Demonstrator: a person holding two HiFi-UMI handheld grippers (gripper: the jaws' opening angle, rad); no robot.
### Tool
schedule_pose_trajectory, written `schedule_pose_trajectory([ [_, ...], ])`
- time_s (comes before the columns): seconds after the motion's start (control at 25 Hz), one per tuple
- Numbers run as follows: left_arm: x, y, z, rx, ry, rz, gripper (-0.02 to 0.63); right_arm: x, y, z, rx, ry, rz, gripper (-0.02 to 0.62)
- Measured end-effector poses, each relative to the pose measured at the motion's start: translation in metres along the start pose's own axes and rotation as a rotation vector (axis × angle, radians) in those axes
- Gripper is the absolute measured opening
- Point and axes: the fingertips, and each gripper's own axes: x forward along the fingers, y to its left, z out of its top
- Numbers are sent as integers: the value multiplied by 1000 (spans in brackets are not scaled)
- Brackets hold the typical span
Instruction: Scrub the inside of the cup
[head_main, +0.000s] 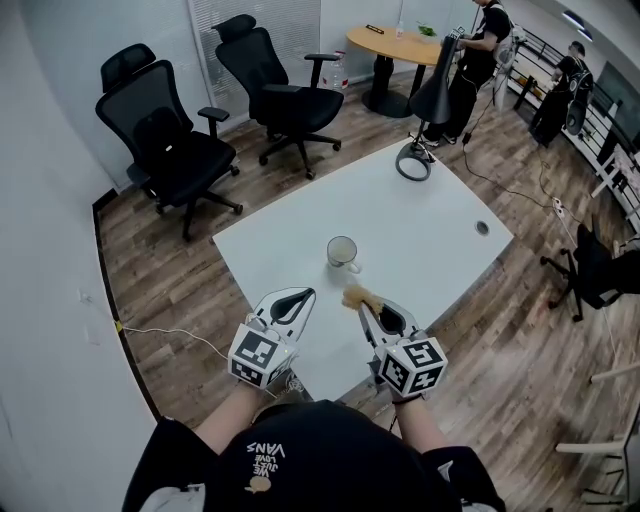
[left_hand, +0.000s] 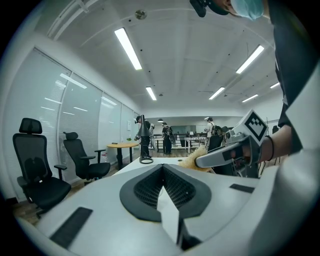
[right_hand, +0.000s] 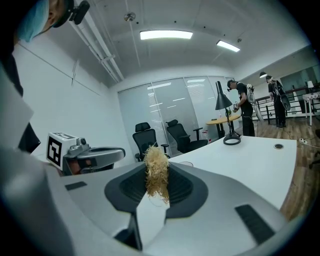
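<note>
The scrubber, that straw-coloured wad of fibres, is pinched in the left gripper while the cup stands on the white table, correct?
No: the scrubber is pinched in the right gripper, as the right gripper view shows. The cup does stand on the white table.

Head view: above the person, facing steeply down on the white rectangular table (head_main: 440, 230).
Left gripper view: low, level along the tabletop, facing the black cone-shaded desk lamp (left_hand: 146, 160).
Right gripper view: close behind the tan fibrous scrubber (right_hand: 157, 172), facing black office chairs (right_hand: 180, 134).
Shared: table and lamp, all three.
</note>
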Motion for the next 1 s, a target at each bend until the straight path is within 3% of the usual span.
schedule_pose_trajectory([
  [1.0,9,7,0,-20,-11,2,11,8,-8,-6,1,17,-7,91],
])
